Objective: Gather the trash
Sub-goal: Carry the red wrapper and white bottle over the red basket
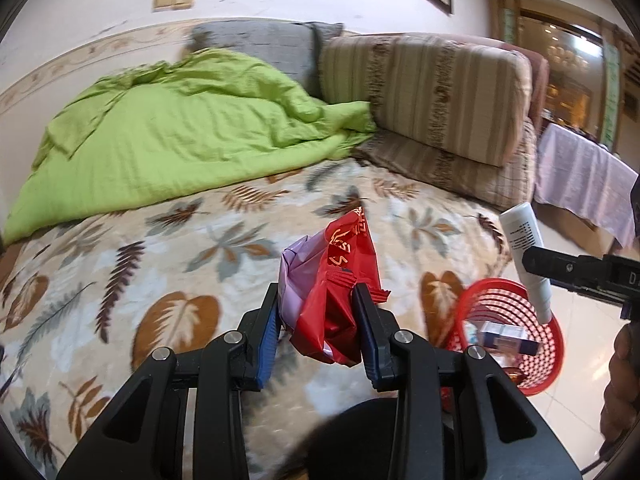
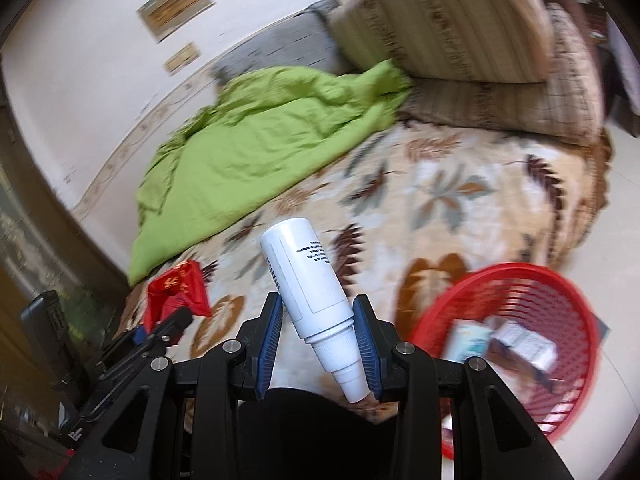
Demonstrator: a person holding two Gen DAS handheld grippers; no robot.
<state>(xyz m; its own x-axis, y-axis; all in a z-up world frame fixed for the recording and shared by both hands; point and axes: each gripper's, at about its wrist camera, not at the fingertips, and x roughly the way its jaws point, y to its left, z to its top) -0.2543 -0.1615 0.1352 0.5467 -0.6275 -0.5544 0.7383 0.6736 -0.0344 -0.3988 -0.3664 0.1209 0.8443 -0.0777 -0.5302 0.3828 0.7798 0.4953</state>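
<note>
My left gripper point(image 1: 318, 294) is shut on a crumpled red snack wrapper point(image 1: 340, 300) with a lilac bag folded against it, held above the leaf-patterned bedspread point(image 1: 168, 280). The right gripper point(image 2: 318, 302) is shut on a white plastic bottle point(image 2: 308, 280), cap end pointing back toward the camera. In the left wrist view that bottle point(image 1: 524, 248) hangs over the red mesh basket point(image 1: 548, 336) on the floor at the bed's corner. The right wrist view shows the basket point(image 2: 560, 308) at lower right with small boxes inside, and the wrapper point(image 2: 176, 292) in the left gripper point(image 2: 160, 328) at lower left.
A rumpled green quilt point(image 1: 180, 136) covers the far side of the bed, with grey and striped brown cushions point(image 1: 432, 92) behind it against the wall. A lilac-draped table point(image 1: 580, 184) stands on the tiled floor to the right. A hand point(image 1: 624, 380) holds the right gripper.
</note>
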